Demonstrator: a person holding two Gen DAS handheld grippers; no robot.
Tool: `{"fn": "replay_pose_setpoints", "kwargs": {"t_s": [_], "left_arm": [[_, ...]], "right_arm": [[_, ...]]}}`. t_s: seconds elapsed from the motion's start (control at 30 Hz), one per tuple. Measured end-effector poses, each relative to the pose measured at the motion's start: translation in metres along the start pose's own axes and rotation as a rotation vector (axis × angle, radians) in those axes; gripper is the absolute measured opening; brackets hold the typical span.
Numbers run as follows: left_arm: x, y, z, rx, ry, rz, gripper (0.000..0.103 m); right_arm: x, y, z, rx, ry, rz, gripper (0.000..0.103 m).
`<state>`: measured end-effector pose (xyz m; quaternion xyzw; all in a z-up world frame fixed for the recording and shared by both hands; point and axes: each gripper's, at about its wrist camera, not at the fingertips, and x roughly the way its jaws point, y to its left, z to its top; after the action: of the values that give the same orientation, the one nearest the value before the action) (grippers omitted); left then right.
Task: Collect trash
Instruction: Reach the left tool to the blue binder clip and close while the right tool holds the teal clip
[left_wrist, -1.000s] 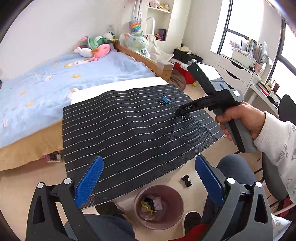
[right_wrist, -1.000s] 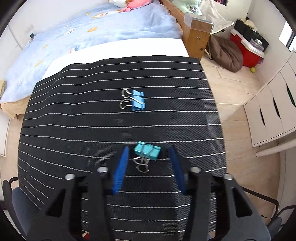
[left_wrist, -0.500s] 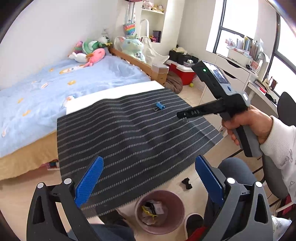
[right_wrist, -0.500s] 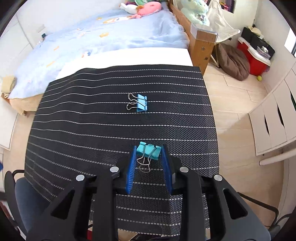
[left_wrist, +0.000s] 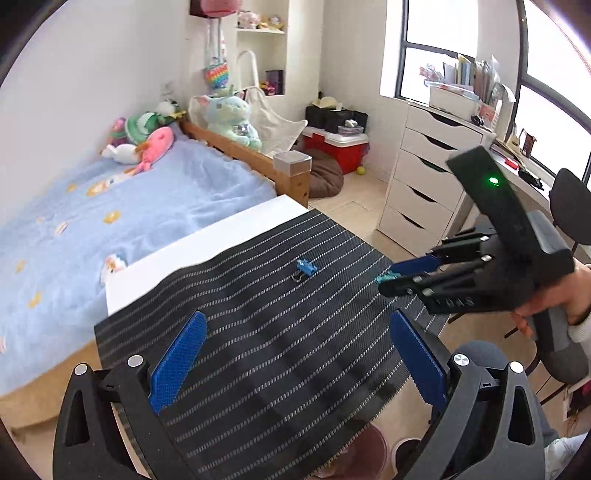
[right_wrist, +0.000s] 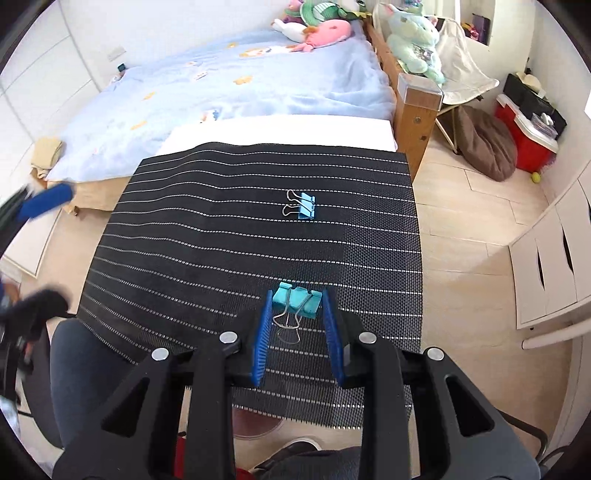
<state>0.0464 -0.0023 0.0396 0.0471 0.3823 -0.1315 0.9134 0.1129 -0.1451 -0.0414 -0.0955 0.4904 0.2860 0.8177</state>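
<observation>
My right gripper (right_wrist: 295, 306) is shut on a teal binder clip (right_wrist: 295, 298) and holds it lifted above the black striped mat (right_wrist: 221, 240). In the left wrist view the right gripper (left_wrist: 391, 275) hovers over the mat's right edge with the teal clip (left_wrist: 388, 276) at its tip. A blue binder clip (right_wrist: 306, 205) lies on the mat farther back; it also shows in the left wrist view (left_wrist: 306, 267). My left gripper (left_wrist: 295, 354) is open and empty above the mat's near side. A pink trash bin (left_wrist: 369, 448) peeks out below the mat's near edge.
A bed with a blue blanket (left_wrist: 110, 206) and plush toys lies behind the table. A white drawer unit (left_wrist: 424, 177) stands at the right. A red cooler (right_wrist: 524, 136) and brown beanbag (right_wrist: 484, 144) sit on the floor. My knees are below the table.
The right gripper closed on the teal clip and lifted it off the mat. The left gripper rose and tilted up, so the trash bin slid mostly out of its view.
</observation>
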Motion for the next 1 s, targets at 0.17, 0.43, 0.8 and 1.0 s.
{"fn": "replay_pose_setpoints", "kwargs": {"t_s": [0.17,0.43,0.8,1.0], "left_arm": [[0.026,0.004,0.020,0.046,0.030,-0.043,0.095],[0.075,0.007,0.036,0.122,0.108,-0.131,0.095],[0.137,0.010,0.041,0.211,0.221,-0.186,0.095],[0.160,0.007,0.039,0.255,0.247,-0.226,0.095]], "right_arm": [[-0.005,-0.003,-0.002,-0.014,0.008,0.005,0.027],[-0.009,-0.011,-0.002,-0.011,0.016,0.011,0.027],[-0.010,-0.021,-0.002,0.007,0.018,0.004,0.027],[-0.005,-0.026,0.000,0.010,0.028,0.003,0.027]]}}
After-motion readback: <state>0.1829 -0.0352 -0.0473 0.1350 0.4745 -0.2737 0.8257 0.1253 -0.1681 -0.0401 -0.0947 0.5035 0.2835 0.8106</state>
